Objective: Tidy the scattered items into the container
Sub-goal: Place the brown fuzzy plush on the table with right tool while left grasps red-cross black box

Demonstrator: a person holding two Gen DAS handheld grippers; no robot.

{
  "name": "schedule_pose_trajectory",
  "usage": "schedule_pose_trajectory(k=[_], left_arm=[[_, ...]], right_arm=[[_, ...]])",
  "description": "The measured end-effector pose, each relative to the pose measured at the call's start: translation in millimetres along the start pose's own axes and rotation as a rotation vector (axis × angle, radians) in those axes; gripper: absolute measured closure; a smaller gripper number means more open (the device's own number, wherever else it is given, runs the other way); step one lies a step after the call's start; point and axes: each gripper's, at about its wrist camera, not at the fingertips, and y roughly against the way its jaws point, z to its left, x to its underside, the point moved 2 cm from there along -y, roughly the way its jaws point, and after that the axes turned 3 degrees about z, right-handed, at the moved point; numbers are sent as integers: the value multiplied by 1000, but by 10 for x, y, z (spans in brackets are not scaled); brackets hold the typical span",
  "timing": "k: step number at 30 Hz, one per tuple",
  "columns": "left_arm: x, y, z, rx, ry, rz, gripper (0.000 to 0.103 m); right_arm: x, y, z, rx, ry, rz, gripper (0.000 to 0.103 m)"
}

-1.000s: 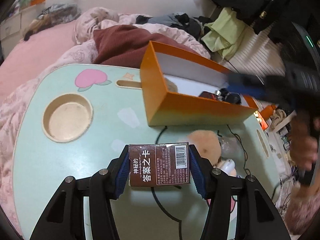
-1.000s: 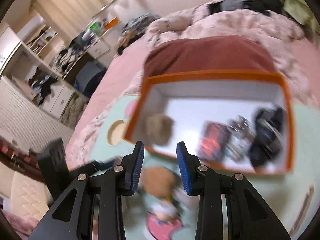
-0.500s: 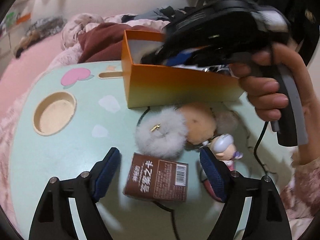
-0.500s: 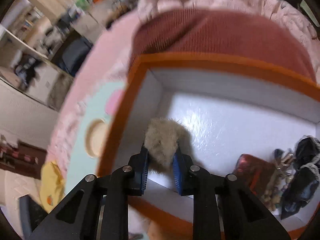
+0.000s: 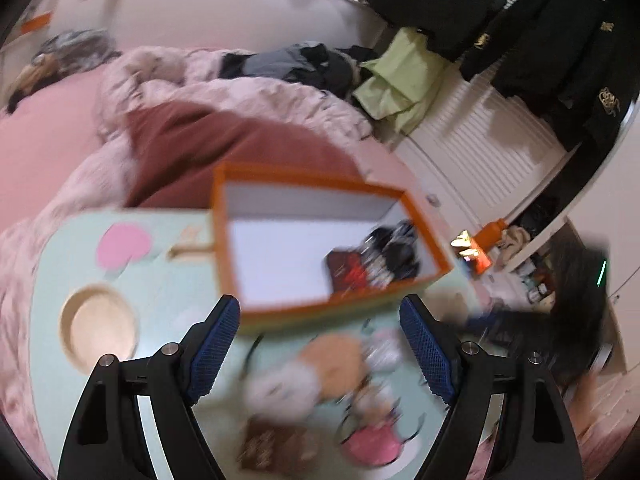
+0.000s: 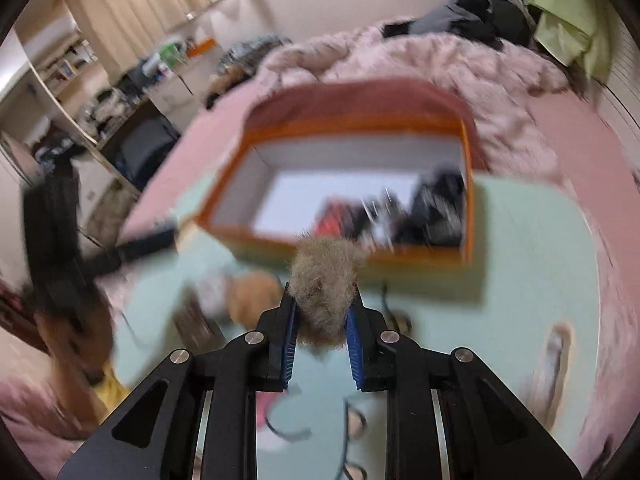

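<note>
The orange box point(image 5: 224, 236) with a white inside stands on the mint-green table point(image 5: 168, 292); dark items point(image 5: 384, 256) lie in its right end. My left gripper point(image 5: 320, 340) is open and empty above the table in front of the box. Below it lie a grey pom-pom point(image 5: 280, 388), a tan plush point(image 5: 336, 356), a brown card box point(image 5: 272, 448) and a pink item point(image 5: 372, 444), all blurred. My right gripper point(image 6: 322, 312) is shut on a grey-brown furry pom-pom point(image 6: 324, 280), held in front of the orange box point(image 6: 348, 256).
A round cup recess point(image 5: 98, 328) is at the table's left. A black cable point(image 6: 352, 440) runs across the table. A bed with pink bedding point(image 5: 240, 100) and a maroon cloth point(image 5: 224, 148) lies behind the table. My left gripper's body point(image 6: 56, 236) shows at the left.
My left gripper has let go of the brown card box and risen, open. My right gripper closed on the furry pom-pom inside the box and has pulled back to in front of the box.
</note>
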Motion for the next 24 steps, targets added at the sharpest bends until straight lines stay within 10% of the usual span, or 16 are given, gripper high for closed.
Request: schedule_pose_trajectory(k=[6,14,24], left_arm=[[-387,-682,-347,-169,-58,192,24],[-295,-1475,-349,-151,-38,388,59],[-297,-1342,-238,-79,9,323,62]], right_arm=[[287,-383,57,2,-55,82,78],[350,-312,97,-111,-60,-3,61],[333,-233,-65,-156,-129,-42,56]])
